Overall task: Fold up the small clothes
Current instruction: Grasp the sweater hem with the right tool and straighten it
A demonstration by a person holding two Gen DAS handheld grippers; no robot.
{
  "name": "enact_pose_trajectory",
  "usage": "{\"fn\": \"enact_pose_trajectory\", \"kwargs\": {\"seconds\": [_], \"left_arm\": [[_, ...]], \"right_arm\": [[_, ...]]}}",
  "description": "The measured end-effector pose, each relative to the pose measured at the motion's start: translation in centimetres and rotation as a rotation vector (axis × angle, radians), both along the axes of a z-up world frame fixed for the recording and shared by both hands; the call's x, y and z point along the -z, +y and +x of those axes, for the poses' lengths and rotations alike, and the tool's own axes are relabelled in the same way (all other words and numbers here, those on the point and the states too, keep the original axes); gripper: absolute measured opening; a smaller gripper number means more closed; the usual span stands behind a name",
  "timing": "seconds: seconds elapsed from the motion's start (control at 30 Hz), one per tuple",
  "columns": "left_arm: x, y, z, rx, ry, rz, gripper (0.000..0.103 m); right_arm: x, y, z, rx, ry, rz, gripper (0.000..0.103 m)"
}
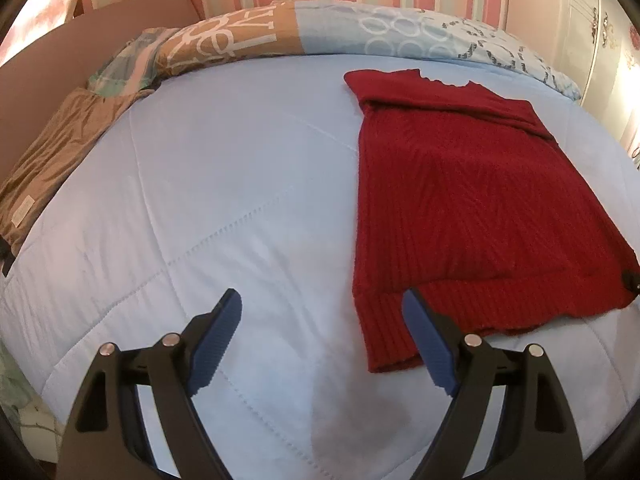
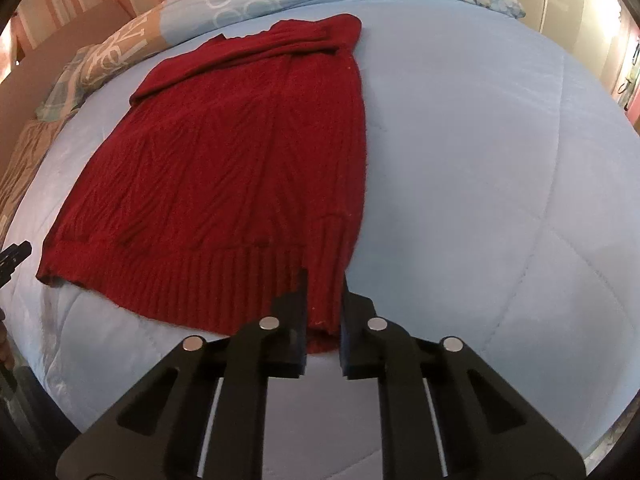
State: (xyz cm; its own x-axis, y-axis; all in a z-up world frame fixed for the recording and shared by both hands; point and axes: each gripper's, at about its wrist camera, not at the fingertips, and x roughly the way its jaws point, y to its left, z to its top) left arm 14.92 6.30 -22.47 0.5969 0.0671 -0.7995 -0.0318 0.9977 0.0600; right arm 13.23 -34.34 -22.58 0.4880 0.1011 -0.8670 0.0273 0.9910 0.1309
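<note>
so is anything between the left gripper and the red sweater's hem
Nothing visible. The left gripper hangs open over bare light blue quilt, its right finger already overlapping the red sweater hem in this view.

Legible text: none. Pillow (image 1: 240, 36), tan panel: large white ornamental letterforms, seen at an angle, not readable as a word (same print shows in the right wrist view). Pillow, pale blue panel: grey script, indecipherable. Brown bag (image 1: 52, 160): small pale label near its end, lettering too small to read.
</note>
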Motion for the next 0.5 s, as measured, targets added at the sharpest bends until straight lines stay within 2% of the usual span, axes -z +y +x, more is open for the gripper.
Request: {"fn": "enact_pose_trajectory", "kwargs": {"seconds": [0.5], "left_arm": [[1.3,-1.2,0.5,0.032,0.022,-0.062,0.083]], "right_arm": [[0.0,0.0,-0.1,-0.005,0.012,0.009,0.01]]}}
